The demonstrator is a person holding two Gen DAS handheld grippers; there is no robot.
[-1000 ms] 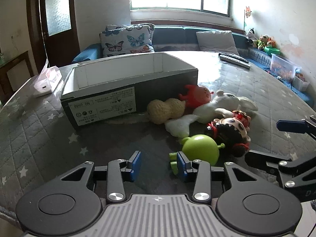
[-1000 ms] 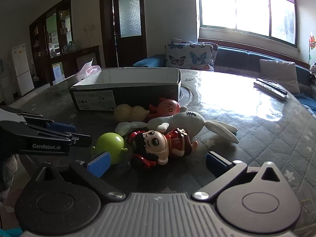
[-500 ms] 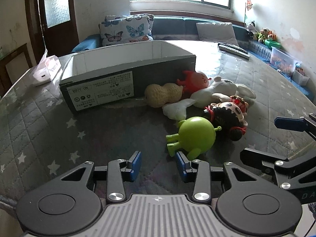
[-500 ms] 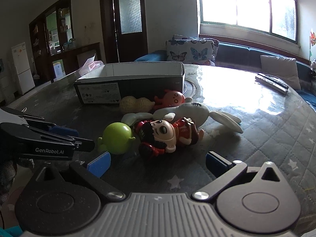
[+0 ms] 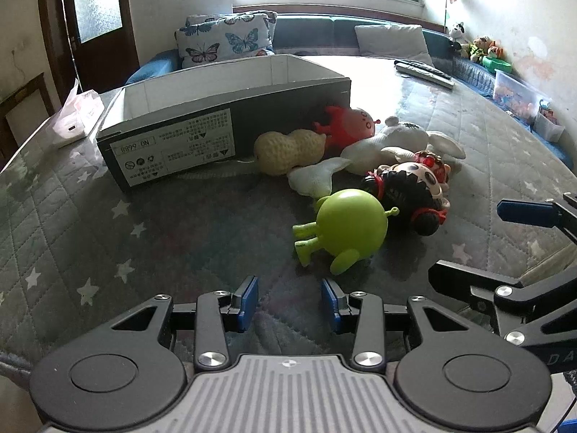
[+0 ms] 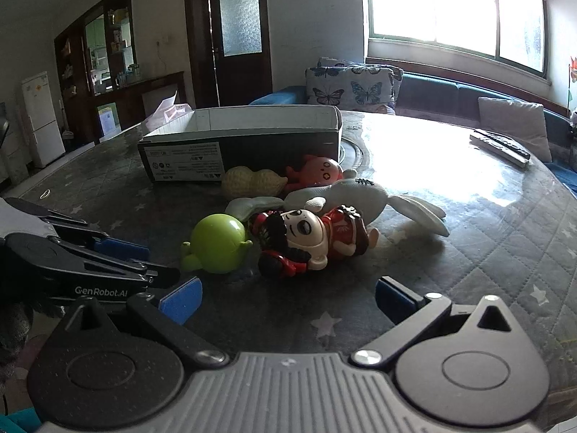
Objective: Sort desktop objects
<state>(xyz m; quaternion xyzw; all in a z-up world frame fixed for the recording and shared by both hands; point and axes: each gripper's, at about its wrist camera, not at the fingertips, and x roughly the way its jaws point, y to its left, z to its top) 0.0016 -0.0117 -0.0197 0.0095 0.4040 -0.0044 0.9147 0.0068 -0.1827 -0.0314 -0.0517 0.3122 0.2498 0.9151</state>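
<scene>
A pile of toys lies in front of an open cardboard box [image 5: 202, 126] [image 6: 245, 133]. Nearest me is a green round toy [image 5: 348, 229] [image 6: 216, 243]. Beside it lies a doll with a white face and red clothes [image 5: 411, 187] [image 6: 313, 241]. Behind them are a white plush rabbit [image 5: 393, 140] [image 6: 346, 195], a yellow knitted peanut [image 5: 288, 151] [image 6: 252, 182] and a red toy [image 5: 346, 126] [image 6: 319, 173]. My left gripper [image 5: 290, 301] is open, short of the green toy. My right gripper [image 6: 286, 297] is open wide, just before the doll.
The table has a grey quilted cover with white stars [image 5: 108, 238]. A tissue pack [image 5: 77, 119] lies left of the box. Remote controls [image 6: 501, 146] rest at the far right. A sofa with a butterfly cushion [image 5: 227, 38] stands behind the table.
Both grippers have drawn back and lifted a little from the toys, which now sit farther ahead. The toys and box have not moved. Both grippers stay open.
</scene>
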